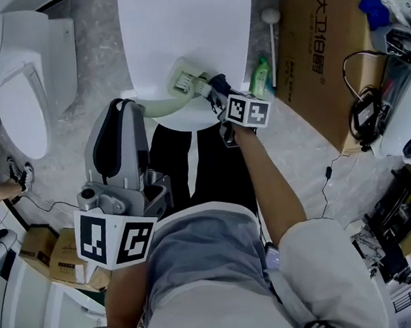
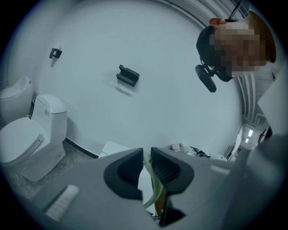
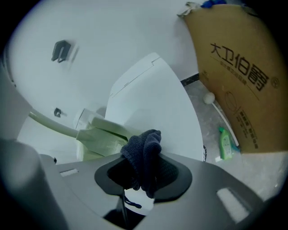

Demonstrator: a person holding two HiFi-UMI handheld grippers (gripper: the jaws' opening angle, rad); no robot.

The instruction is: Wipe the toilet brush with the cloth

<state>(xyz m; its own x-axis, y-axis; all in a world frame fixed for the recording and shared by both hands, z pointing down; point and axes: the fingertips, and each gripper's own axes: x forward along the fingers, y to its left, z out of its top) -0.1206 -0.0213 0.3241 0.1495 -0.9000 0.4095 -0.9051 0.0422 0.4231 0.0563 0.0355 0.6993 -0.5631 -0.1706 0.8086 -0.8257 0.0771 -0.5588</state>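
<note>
Nearest, the left claw (image 2: 147,156) clenches the handle of the pale green toilet brush (image 1: 182,78). The right claw (image 3: 144,173) grips a dark cloth (image 3: 144,146) at the brush head, over a white toilet lid (image 1: 186,26).

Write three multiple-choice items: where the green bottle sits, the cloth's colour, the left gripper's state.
1. The green bottle is: A) on the floor between the toilet and the cardboard box; B) in a sink; C) on a shelf.
2. The cloth is: A) white; B) red; C) dark blue.
3. The left gripper is: A) open and empty; B) shut on the handle of the toilet brush; C) shut on a sponge.
Answers: 1 A, the head view shows it on the floor beside the box; 2 C, it shows dark blue in the jaws of the right gripper; 3 B, its jaws pinch the pale green handle.
</note>
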